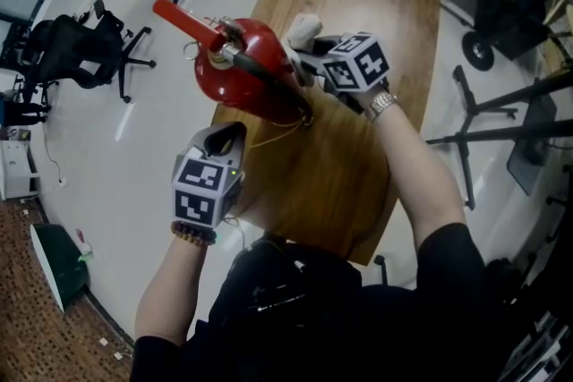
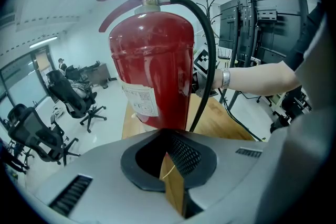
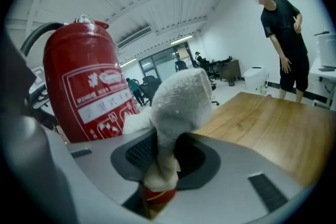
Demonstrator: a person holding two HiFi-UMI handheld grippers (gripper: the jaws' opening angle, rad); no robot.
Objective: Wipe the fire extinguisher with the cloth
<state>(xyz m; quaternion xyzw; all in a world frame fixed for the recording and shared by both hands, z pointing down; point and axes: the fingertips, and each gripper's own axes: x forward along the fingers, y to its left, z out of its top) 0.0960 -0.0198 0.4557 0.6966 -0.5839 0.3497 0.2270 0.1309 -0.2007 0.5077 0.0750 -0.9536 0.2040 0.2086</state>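
Observation:
A red fire extinguisher point(image 1: 255, 76) with a black hose point(image 2: 210, 55) stands on the wooden table point(image 1: 358, 4), near its left edge. My right gripper point(image 1: 311, 49) is on the extinguisher's right side, shut on a white fluffy cloth point(image 3: 181, 99). The cloth bulges out of the jaws beside the labelled red body point(image 3: 84, 92). My left gripper point(image 1: 228, 135) is shut just in front of the extinguisher's lower body point(image 2: 152, 71). A thin yellowish cord point(image 2: 169, 169) runs at its jaw line; I cannot tell whether it is pinched.
Black office chairs point(image 1: 72, 49) stand on the floor to the left of the table. A black stand point(image 1: 483, 134) is on the right. A person point(image 3: 283, 44) stands beyond the table's far end. The table's near edge point(image 1: 295, 237) is close to my body.

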